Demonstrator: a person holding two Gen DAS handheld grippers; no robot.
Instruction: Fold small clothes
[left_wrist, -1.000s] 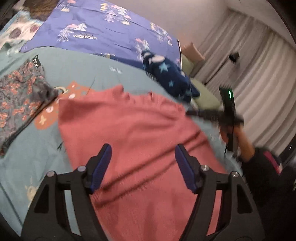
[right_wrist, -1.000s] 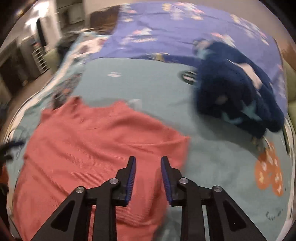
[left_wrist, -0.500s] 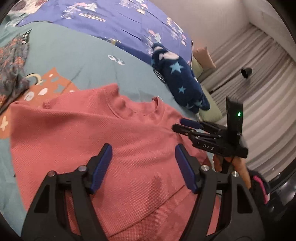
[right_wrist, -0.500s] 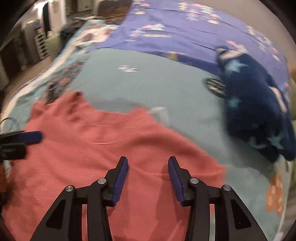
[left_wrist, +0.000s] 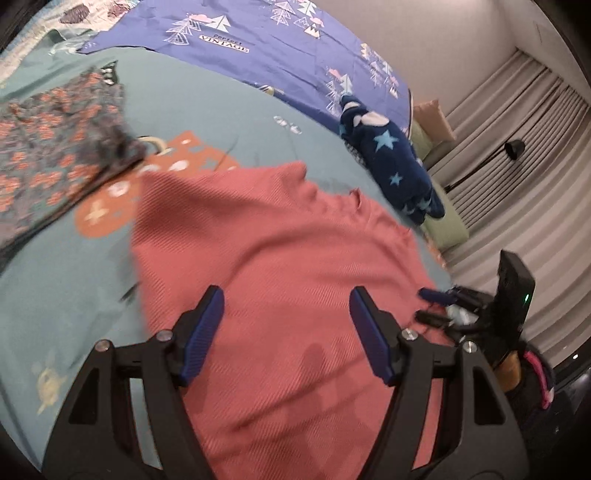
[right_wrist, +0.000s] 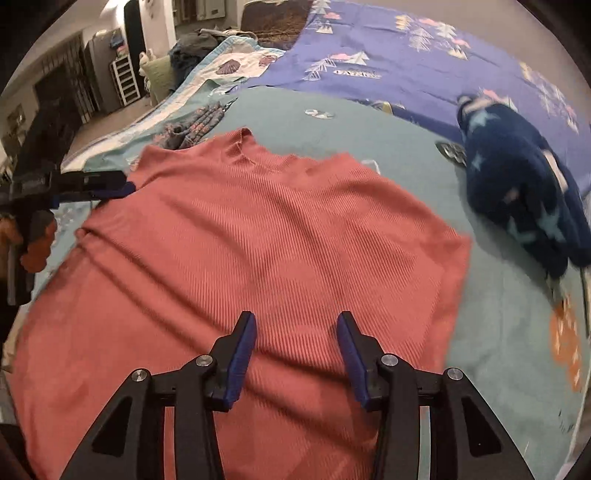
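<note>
A salmon-red ribbed top lies spread flat on the teal bedsheet, neckline toward the far side. My left gripper hovers open over the top's near half, with nothing between its blue pads. My right gripper is also open above the top, near its lower middle, and its pads hold no cloth. In the left wrist view the right gripper sits at the top's right edge. In the right wrist view the left gripper reaches in over the top's left shoulder.
A navy star-print fleece garment lies to the right of the top. A dark floral garment lies to its left. A purple tree-print blanket covers the far side of the bed. Curtains hang beyond the bed's right edge.
My right gripper's jaws have spread wider and it has shifted across the top. The left gripper swung and dropped closer to the cloth. The top lies as before.
</note>
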